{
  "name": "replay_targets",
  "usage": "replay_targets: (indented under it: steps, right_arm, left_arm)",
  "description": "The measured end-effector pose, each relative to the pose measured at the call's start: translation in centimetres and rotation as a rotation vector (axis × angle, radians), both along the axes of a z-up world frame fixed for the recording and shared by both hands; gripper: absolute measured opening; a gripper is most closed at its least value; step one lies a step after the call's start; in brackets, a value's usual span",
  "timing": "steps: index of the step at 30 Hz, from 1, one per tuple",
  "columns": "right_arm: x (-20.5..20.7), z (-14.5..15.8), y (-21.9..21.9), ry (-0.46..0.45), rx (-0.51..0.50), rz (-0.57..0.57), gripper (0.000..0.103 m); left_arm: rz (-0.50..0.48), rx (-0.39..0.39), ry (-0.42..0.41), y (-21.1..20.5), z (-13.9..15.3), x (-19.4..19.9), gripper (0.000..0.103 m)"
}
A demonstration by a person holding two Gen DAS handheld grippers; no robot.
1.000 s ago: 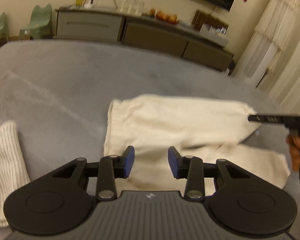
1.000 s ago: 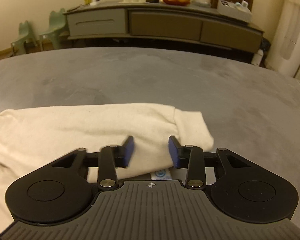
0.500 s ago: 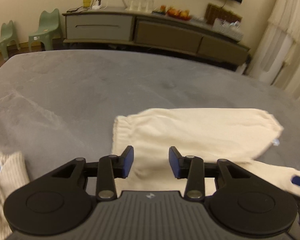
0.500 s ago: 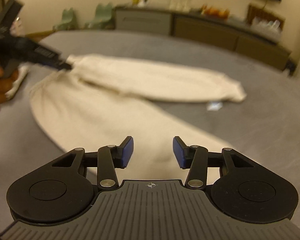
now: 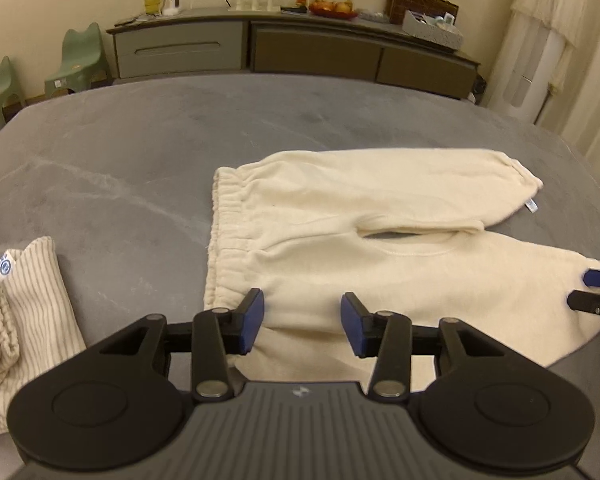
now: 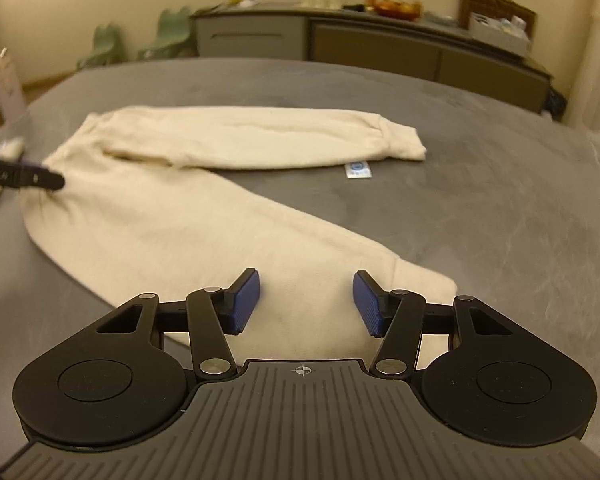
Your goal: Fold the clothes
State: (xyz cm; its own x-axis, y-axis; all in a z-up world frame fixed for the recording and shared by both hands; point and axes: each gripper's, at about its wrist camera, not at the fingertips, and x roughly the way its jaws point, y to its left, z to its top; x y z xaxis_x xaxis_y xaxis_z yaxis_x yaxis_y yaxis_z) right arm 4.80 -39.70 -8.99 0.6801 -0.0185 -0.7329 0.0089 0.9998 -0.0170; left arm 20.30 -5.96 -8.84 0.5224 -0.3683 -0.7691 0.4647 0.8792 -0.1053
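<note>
1. A striped cloth (image 5: 40,300) lies folded at the far left of the grey counter (image 5: 140,160), apart from the trousers.
2. The left gripper (image 5: 302,322) hangs over the near waist corner of the cream trousers (image 5: 360,216); its jaws stand wide and hold nothing.
3. The trousers lie flat on the counter, elastic waistband (image 5: 220,236) to the left, both legs running to the right with a small gap between them at the crotch.
4. A small white label (image 5: 531,206) sticks out at the cuff of the far leg.
5. The right gripper (image 6: 306,304) sits over the cuff end of the near leg (image 6: 412,292); its jaws are wide apart with cloth beneath them, gripping nothing.
6. Behind the counter a long sideboard (image 5: 300,48) stands against the wall, with green chairs (image 5: 80,60) to its left.
</note>
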Motion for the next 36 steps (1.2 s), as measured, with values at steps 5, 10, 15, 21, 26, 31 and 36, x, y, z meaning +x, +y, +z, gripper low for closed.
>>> replay_targets:
  steps: [5, 10, 15, 21, 26, 31, 36]
  right_arm:
    - [3.9, 4.5, -3.8, -0.087, 0.008, 0.012, 0.060]
    - [12.3, 5.2, -7.4, -0.086, -0.022, 0.022, 0.067]
    - [17.9, 1.9, -9.5, -0.013, -0.015, 0.065, 0.067]
    - [19.2, 0.1, -9.0, -0.008, -0.034, 0.164, 0.008]
    - [13.7, 4.8, -6.5, -0.211, -0.171, 0.241, 0.008]
    - [-1.4, 4.0, -2.7, -0.346, -0.591, 0.511, 0.019]
    - [-5.6, 0.1, -2.9, -0.109, -0.553, 0.437, 0.052]
  left_arm:
    - [0.012, -0.068, -0.033, 0.7, 3.4, 2.2, 0.053]
    - [0.020, 0.038, -0.049, -1.1, 3.0, 8.6, 0.056]
    - [-0.038, 0.119, -0.016, -3.4, 0.1, 11.5, 0.056]
    - [-0.115, 0.107, -0.065, -4.9, -0.3, 11.0, 0.011]
    - [-0.143, 0.027, -0.192, -1.9, 2.8, 5.3, 0.009]
    - [-0.117, -0.028, -0.114, 3.7, 2.2, -1.8, 0.023]
    - [-0.020, -0.154, -0.027, 6.3, 2.3, -3.2, 0.025]
